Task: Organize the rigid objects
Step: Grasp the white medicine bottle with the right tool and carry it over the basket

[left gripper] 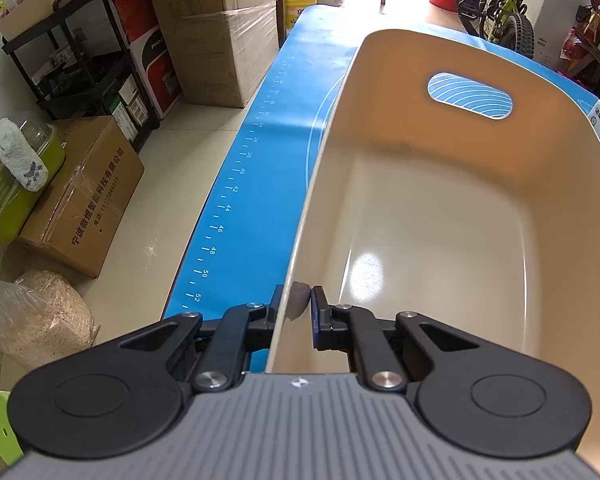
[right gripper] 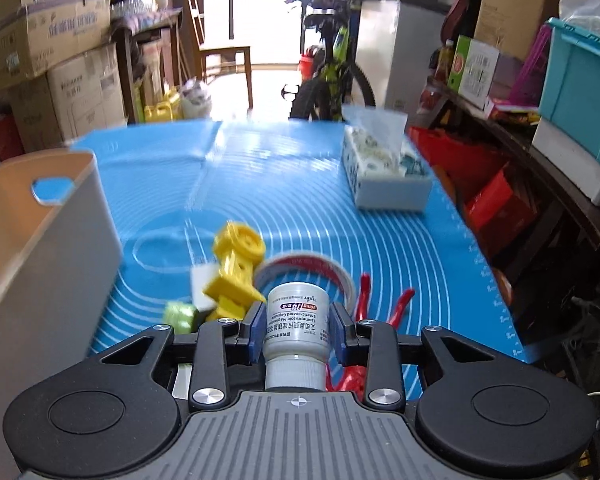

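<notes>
In the left wrist view a cream plastic bin (left gripper: 440, 208) with an oval handle hole fills the right half; I see nothing inside it. My left gripper (left gripper: 294, 304) is shut on the bin's near left wall, one finger outside and one inside. In the right wrist view my right gripper (right gripper: 296, 326) is shut on a white medicine bottle (right gripper: 296, 320) with a printed label, cap toward the camera, held above the blue mat (right gripper: 300, 184). Beneath and beyond it lie a yellow toy part (right gripper: 236, 268), a red-edged tape roll (right gripper: 304, 268), a red clamp (right gripper: 384, 300), a green piece (right gripper: 180, 314) and a white block (right gripper: 200, 284). The bin (right gripper: 40, 240) stands at the left.
A tissue box (right gripper: 384, 172) sits far right on the mat. Cardboard boxes (left gripper: 84, 196), a black shelf (left gripper: 80, 60) and a green container (left gripper: 16, 184) stand on the floor left of the table. A bicycle (right gripper: 332, 60) and cluttered shelves (right gripper: 540, 100) lie beyond.
</notes>
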{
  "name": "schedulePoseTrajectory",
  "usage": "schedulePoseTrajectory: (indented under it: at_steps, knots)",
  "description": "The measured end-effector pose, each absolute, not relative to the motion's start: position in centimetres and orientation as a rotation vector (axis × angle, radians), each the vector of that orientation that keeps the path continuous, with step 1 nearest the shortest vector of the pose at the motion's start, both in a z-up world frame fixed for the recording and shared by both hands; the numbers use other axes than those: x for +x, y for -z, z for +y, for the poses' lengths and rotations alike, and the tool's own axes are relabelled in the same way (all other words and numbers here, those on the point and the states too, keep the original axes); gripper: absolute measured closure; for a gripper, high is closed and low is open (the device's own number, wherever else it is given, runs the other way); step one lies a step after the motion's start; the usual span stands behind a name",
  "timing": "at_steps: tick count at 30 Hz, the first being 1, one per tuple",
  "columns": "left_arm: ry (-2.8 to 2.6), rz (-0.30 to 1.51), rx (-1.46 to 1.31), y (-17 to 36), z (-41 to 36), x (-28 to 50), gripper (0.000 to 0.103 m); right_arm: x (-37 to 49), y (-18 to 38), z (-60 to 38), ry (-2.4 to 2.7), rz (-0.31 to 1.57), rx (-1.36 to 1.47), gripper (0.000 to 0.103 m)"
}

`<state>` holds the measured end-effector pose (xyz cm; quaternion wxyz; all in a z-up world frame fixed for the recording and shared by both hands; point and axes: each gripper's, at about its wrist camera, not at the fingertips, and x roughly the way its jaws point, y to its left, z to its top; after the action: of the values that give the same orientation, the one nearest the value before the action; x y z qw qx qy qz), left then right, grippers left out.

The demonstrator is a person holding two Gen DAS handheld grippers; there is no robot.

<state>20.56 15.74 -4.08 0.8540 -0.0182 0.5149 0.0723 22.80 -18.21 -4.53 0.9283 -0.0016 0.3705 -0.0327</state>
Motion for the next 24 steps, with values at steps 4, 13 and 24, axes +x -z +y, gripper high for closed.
schedulePoseTrajectory:
  at_steps: [4, 13, 24]
  knots:
    - [-0.152, 1.084, -0.036, 4.1, 15.7, 20.6, 0.09, 22.1, 2.6, -17.4, 0.057, 0.701, 0.027, 0.062]
    - [-0.15, 1.084, -0.036, 4.1, 15.9, 20.6, 0.09, 21.2, -1.5, -12.0, -0.109, 0.594, 0.038, 0.062]
    - [-0.149, 1.085, -0.036, 4.2, 15.8, 20.6, 0.09, 22.2, -1.6, -2.8, -0.337, 0.616, -0.024, 0.062]
